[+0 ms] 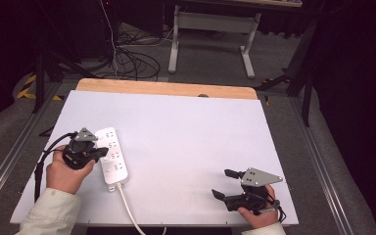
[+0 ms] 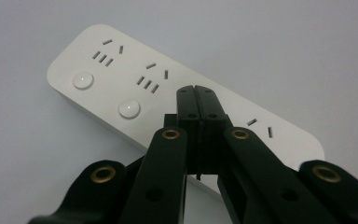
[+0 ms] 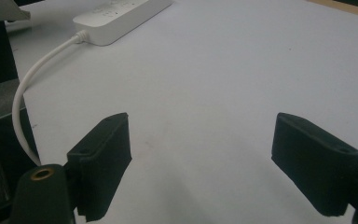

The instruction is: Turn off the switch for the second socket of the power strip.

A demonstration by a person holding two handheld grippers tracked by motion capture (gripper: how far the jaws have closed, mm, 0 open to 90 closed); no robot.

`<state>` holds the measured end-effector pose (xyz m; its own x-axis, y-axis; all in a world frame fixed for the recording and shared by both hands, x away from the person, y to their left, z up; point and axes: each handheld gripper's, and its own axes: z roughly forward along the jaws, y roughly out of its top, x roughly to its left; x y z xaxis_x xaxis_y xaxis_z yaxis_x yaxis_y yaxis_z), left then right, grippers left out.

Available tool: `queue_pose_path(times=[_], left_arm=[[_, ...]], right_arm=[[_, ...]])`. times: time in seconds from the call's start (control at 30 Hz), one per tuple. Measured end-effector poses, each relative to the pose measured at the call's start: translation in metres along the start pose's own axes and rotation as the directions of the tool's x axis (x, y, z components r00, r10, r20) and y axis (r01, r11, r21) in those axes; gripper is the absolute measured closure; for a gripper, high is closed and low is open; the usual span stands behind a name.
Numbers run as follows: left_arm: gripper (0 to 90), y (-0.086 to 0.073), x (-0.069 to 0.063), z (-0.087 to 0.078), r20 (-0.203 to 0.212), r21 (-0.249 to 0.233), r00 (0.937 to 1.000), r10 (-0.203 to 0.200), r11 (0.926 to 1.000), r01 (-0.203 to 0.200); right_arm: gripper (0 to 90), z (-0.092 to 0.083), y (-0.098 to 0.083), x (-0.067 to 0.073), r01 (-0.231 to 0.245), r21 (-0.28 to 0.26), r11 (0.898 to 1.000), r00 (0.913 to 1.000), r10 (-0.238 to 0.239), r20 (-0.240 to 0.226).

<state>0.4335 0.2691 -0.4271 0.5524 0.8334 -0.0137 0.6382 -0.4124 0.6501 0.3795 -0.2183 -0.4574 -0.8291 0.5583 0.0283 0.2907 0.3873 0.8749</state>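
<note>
A white power strip lies on the white table top at the left, its white cord running off the near edge. In the left gripper view the strip shows several sockets and two round buttons. My left gripper is shut with nothing between its jaws, and its tips hover over the middle of the strip; in the high view the left gripper sits at the strip's left side. My right gripper rests near the front right corner, open and empty. In the right gripper view, the right gripper faces bare table.
The white sheet covers a wooden table whose far edge shows. Beyond it the floor holds tangled cables and a white desk frame. Metal rails run along both sides of the table.
</note>
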Motion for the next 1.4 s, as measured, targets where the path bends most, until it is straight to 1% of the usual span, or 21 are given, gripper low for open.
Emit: queue_pose_path(times=[0.17,0.2,0.33,0.47,0.5,0.53,0.57,0.63,0.7,0.77,0.93,1.07,1.23,1.4], left_arm=[[90.0,0.0,0.0,0.003,0.002,0.024,1.0,0.0,0.9997,0.0],[90.0,0.0,0.0,0.005,-0.006,0.033,1.0,0.004,0.9994,-0.004],[90.0,0.0,0.001,0.007,-0.004,0.045,1.0,0.0,0.999,0.0],[90.0,0.0,0.001,0.01,-0.01,0.071,0.9999,0.005,0.9975,-0.005],[90.0,0.0,0.001,0.011,-0.003,0.076,1.0,0.006,0.9971,-0.006],[90.0,0.0,0.001,0.012,-0.004,0.08,1.0,0.004,0.9968,-0.004],[90.0,0.001,0.001,0.012,-0.01,0.084,0.9999,0.013,0.9964,-0.012],[90.0,0.0,0.0,0.013,-0.014,0.09,0.9998,0.012,0.9959,-0.01],[89.9,0.0,0.001,0.014,-0.012,0.103,0.9998,0.013,0.9946,-0.012],[89.9,0.0,0.001,0.015,-0.019,0.105,0.9997,0.017,0.9943,-0.014],[90.0,-0.001,0.002,0.018,-0.02,0.118,0.9996,0.021,0.9929,-0.018],[89.9,-0.001,0.002,0.018,-0.024,0.118,0.9994,0.024,0.9927,-0.021],[89.9,-0.001,0.001,0.019,-0.022,0.11,0.9997,0.014,0.9938,-0.011],[89.9,-0.002,0.002,0.02,-0.021,0.112,0.9996,0.019,0.9936,-0.016]], right_arm=[[20.1,0.0,0.0,0.0,0.002,0.001,1.0,1.0,-0.002,-0.001],[20.1,0.0,0.0,0.0,0.002,0.001,1.0,1.0,-0.002,-0.001],[20.1,0.0,0.0,0.0,0.003,0.002,1.0,1.0,-0.003,0.0],[20.1,0.0,0.0,0.0,0.002,0.001,1.0,1.0,-0.002,0.0],[20.1,0.0,0.0,0.0,0.002,0.0,1.0,1.0,-0.002,-0.001],[20.0,0.0,0.0,0.0,0.003,0.002,1.0,1.0,-0.003,-0.001],[20.0,0.0,0.0,0.0,0.003,0.002,1.0,1.0,-0.003,-0.001],[20.1,0.0,0.0,0.0,0.004,0.002,1.0,1.0,-0.004,-0.001],[20.1,0.001,0.0,0.0,0.004,0.002,1.0,1.0,-0.004,-0.001],[20.1,0.001,0.0,0.0,0.005,0.002,1.0,1.0,-0.005,-0.002],[20.1,0.001,0.0,0.0,0.005,0.002,1.0,1.0,-0.005,-0.001],[20.1,0.001,0.0,0.001,0.006,0.003,1.0,1.0,-0.006,-0.002],[20.1,0.001,0.0,0.001,0.005,0.003,1.0,1.0,-0.005,-0.003],[20.1,0.001,0.0,0.001,0.003,0.003,1.0,1.0,-0.003,-0.005]])
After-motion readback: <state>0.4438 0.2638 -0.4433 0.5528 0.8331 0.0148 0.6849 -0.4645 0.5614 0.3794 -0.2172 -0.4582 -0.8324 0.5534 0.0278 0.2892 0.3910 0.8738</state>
